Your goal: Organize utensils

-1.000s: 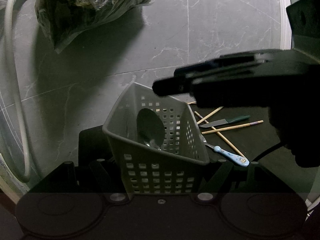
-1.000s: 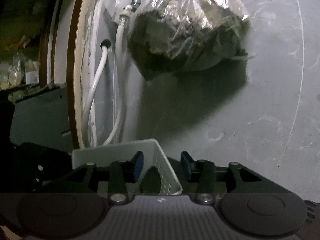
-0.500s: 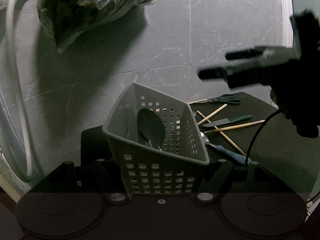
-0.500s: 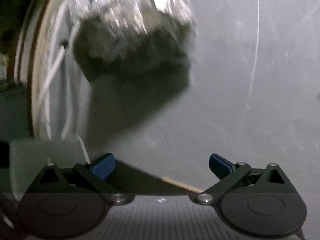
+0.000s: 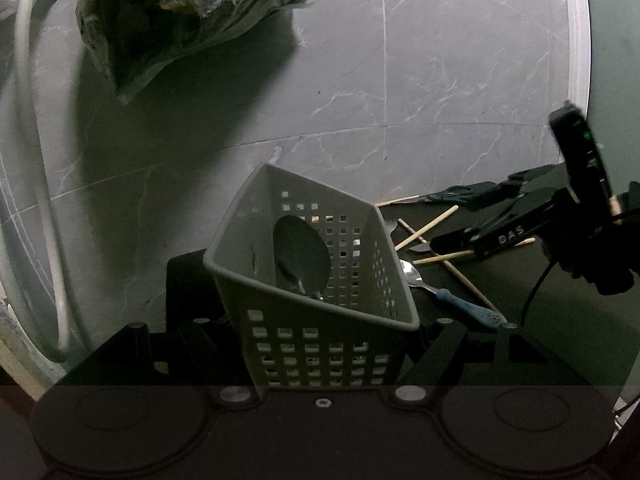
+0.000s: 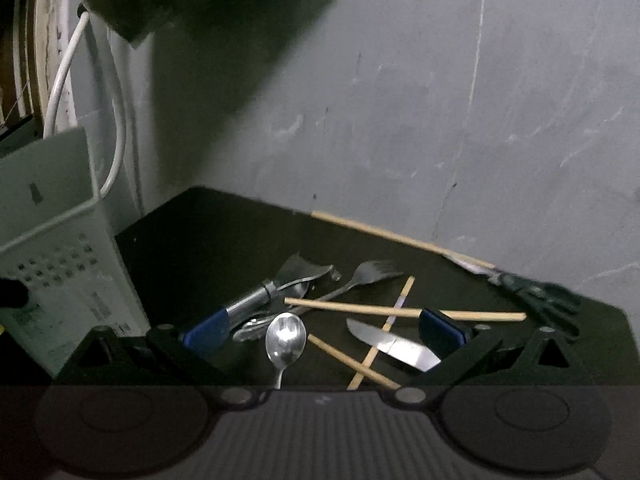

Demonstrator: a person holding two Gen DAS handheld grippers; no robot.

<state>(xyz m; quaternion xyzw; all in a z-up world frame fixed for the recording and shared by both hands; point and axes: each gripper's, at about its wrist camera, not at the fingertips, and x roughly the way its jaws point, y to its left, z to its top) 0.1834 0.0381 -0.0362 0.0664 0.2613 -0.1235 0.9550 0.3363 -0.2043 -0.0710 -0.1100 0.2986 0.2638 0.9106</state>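
Note:
My left gripper (image 5: 320, 334) is shut on a grey perforated basket (image 5: 320, 344), which stands tilted between its fingers with a dark spoon (image 5: 302, 256) inside. To the right my right gripper (image 5: 448, 220) hovers low over a pile of utensils on a black mat (image 6: 208, 232). In the right wrist view that gripper (image 6: 324, 332) is open, with nothing held. Between and just past its blue pads (image 6: 208, 332) lie a silver spoon (image 6: 286, 338), a knife (image 6: 396, 346), chopsticks (image 6: 400, 311), a dark fork (image 6: 372, 272) and a metal-handled tool (image 6: 256, 296). Scissors (image 6: 536, 292) lie at the far right.
A plastic bag of dark stuff (image 5: 180, 12) hangs on the grey marble wall at upper left. A white hose (image 5: 28, 160) loops down the left side. A blue-handled spoon (image 5: 460, 304) lies just right of the basket. The basket (image 6: 52, 240) stands left of the right gripper.
My right gripper opened wide and swung from above the basket to the right and down over the utensil pile. The left gripper and the basket stayed still.

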